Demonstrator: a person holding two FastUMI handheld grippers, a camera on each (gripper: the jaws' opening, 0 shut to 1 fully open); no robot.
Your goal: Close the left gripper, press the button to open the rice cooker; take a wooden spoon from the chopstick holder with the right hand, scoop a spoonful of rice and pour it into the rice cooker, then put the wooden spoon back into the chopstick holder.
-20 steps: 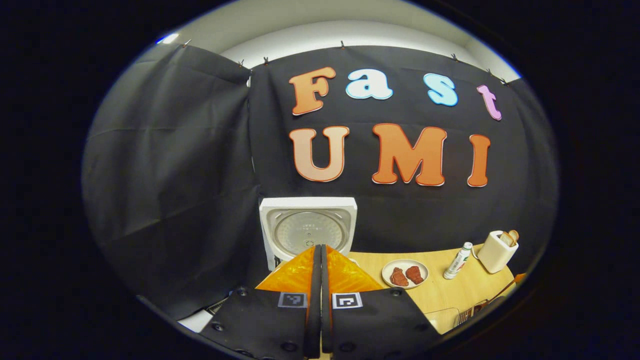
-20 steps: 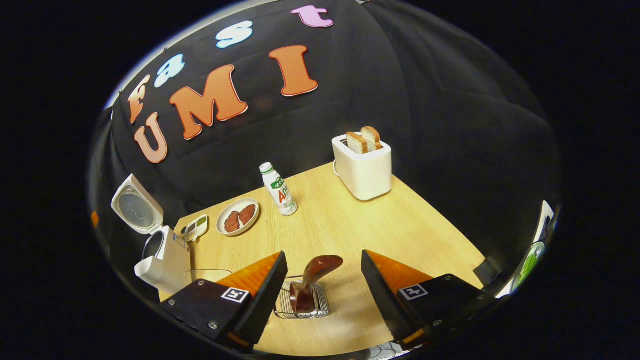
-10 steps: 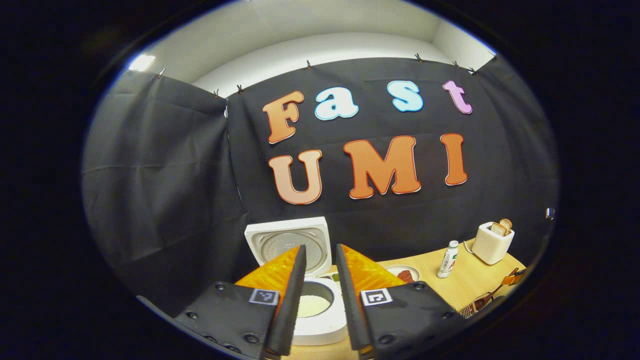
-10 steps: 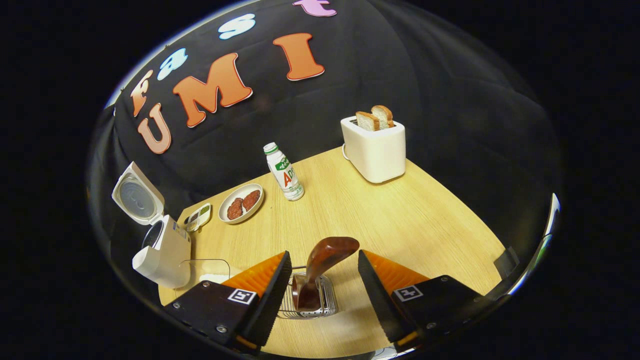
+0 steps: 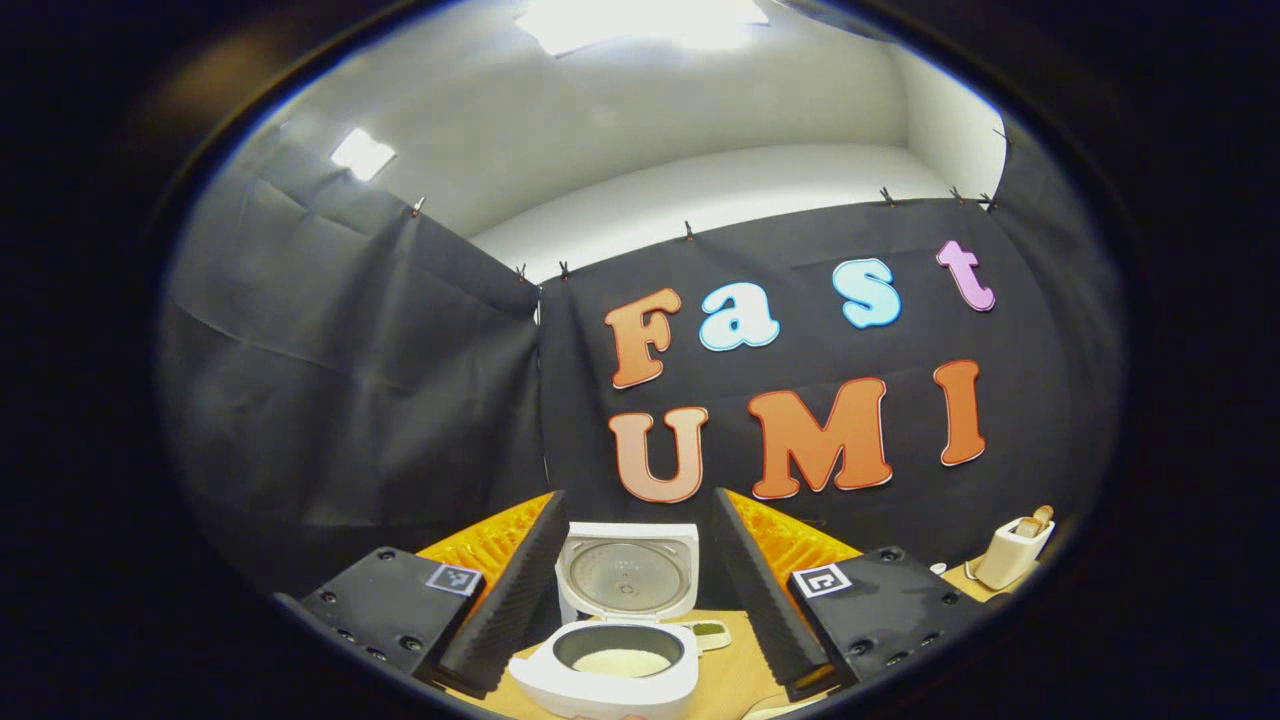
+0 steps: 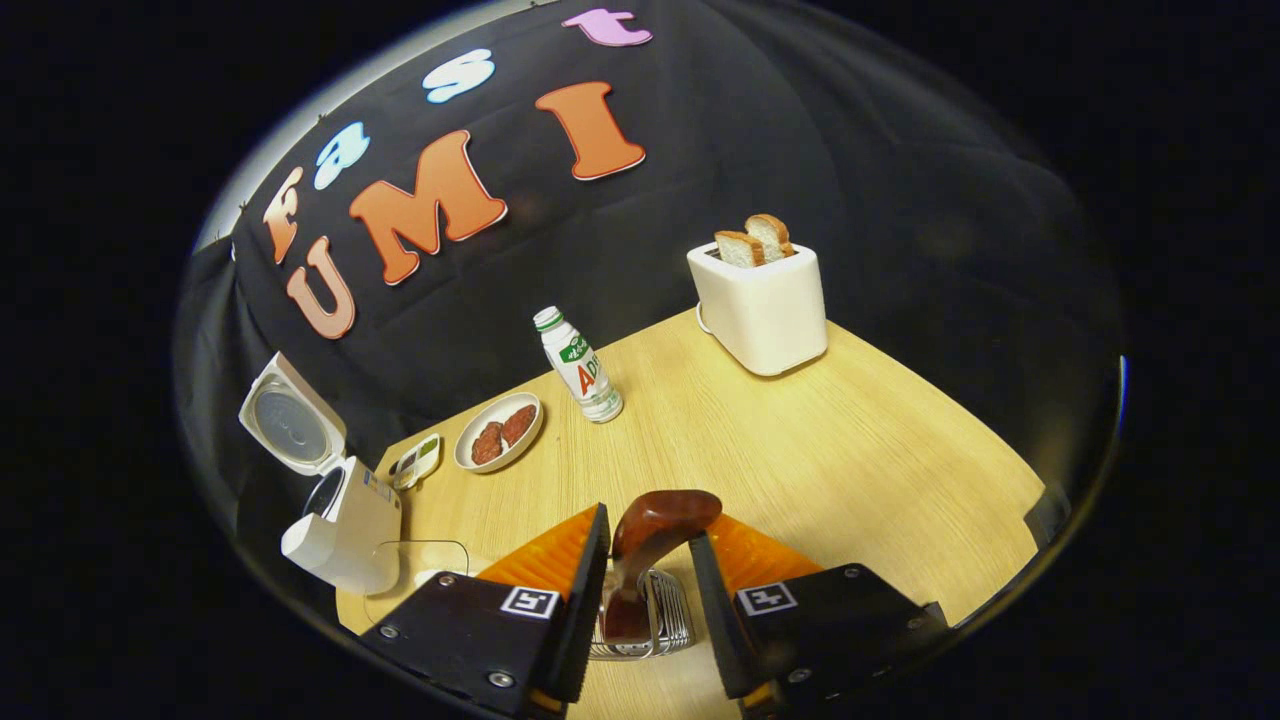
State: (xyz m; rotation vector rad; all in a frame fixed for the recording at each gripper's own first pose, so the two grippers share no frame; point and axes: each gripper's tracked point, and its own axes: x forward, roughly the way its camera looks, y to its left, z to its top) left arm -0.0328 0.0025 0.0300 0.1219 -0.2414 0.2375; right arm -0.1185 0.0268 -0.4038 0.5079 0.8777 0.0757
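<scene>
Spoon [image 6: 652, 530] stands between right gripper [image 6: 646, 560] fingers (gap visible).

The place is a staged recording booth dressed as a kitchen corner, not a lived-in home. Black cloth [image 5: 350, 400] hangs as walls on clips, and above its top edge the left gripper view shows a plain white wall [image 5: 700, 190] and a ceiling light [image 5: 620, 20]. A light wooden tabletop [image 6: 800, 450] carries kitchen props spaced well apart: a white rice cooker [image 6: 345, 520] with its lid up, a white toaster [image 6: 765, 310] holding two bread slices, a small drink bottle [image 6: 580, 365], a plate [image 6: 500, 432] with two reddish pieces of food, and a wire chopstick holder [image 6: 655, 625] with a wooden spoon [image 6: 650, 540] standing in it.
</scene>
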